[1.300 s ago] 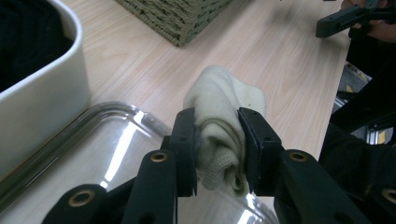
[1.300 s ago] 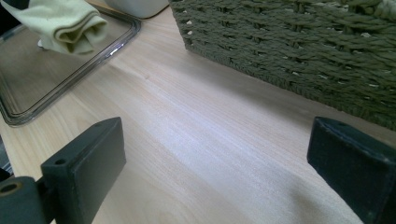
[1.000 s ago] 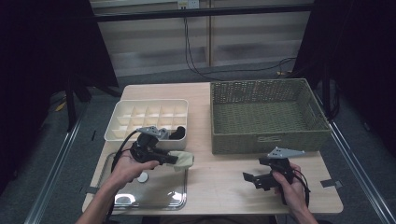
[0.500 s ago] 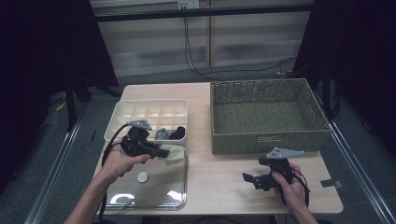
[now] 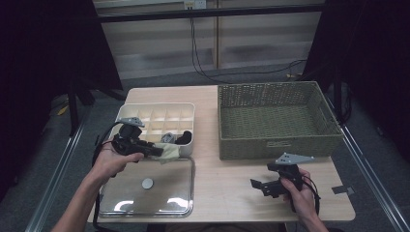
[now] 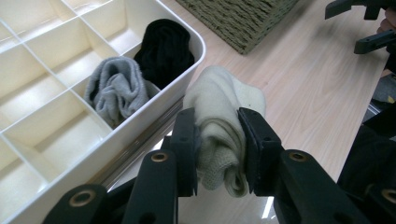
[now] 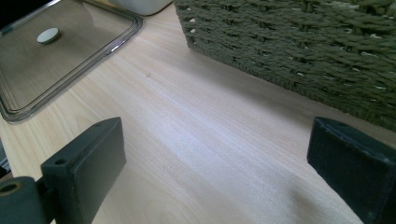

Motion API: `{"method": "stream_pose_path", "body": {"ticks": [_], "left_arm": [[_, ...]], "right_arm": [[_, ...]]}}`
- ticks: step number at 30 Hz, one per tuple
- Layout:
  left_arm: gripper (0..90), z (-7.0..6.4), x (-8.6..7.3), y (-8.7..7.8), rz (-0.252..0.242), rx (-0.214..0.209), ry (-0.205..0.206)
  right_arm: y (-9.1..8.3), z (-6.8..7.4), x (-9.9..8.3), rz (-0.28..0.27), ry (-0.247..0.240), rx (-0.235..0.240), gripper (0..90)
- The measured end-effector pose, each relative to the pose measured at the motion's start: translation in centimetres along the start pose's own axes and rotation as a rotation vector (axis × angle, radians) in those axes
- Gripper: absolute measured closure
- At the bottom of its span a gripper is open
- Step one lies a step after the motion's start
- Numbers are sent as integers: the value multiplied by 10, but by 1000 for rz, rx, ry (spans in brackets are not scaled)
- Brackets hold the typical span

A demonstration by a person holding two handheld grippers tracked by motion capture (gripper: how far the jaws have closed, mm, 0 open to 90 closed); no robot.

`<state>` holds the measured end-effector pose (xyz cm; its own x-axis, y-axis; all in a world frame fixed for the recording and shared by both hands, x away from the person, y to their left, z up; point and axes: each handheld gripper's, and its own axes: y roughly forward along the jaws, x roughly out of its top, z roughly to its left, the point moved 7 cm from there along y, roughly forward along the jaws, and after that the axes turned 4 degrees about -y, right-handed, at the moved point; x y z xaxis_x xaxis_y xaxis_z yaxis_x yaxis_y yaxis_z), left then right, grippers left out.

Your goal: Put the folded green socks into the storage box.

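Pinching a cream sock (image 6: 218,140) between its two pads, my left gripper (image 6: 218,151) holds it just outside the box (image 6: 154,100) wall, over the lid (image 5: 164,191). My right gripper (image 5: 266,186) rests spread wide above the table (image 7: 210,140), holding nothing.

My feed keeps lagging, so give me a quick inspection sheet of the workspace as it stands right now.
Surface: light wood table, bare between the grippers.
Job's things: cream sock clamped in the left gripper, just outside the near corner of the white divided box; grey sock and black sock sit in neighbouring compartments.
Clutter: clear lid lying flat at the front left; wicker basket at the right, nothing seen inside.
Grippers: left shut on the cream sock; right gripper open, holding nothing.
Cables: black cable trails from the left gripper.
Surroundings: dark; cables on the floor behind the table.
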<state>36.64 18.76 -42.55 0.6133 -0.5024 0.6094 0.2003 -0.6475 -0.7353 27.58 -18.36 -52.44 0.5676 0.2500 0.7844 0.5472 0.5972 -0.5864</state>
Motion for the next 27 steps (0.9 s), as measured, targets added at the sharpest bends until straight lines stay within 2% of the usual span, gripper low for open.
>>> {"method": "stream_pose_path", "body": {"ticks": [6, 7, 11, 15, 19, 25, 27], "left_arm": [[690, 8, -2, -11, 0, 24, -3], [690, 9, -2, -12, -14, 20, -10], [690, 16, -6, -18, 9, 41, -8], [690, 23, -4, -23, 11, 54, -15], [690, 33, -1, -29, 15, 80, -32], [690, 47, 1, -33, 40, 91, -46], [690, 52, 3, -35, 28, 93, -65]], "right_arm": [[1, 0, 0, 5, 0, -1, 43], [1, 0, 0, 4, 1, -2, 43], [2, 0, 0, 9, 0, -5, 43], [2, 0, 0, 10, -6, -1, 43], [3, 0, -1, 14, -9, 3, 43], [4, -1, -1, 13, -8, 1, 43], [4, -1, -1, 15, -11, 2, 43]]}}
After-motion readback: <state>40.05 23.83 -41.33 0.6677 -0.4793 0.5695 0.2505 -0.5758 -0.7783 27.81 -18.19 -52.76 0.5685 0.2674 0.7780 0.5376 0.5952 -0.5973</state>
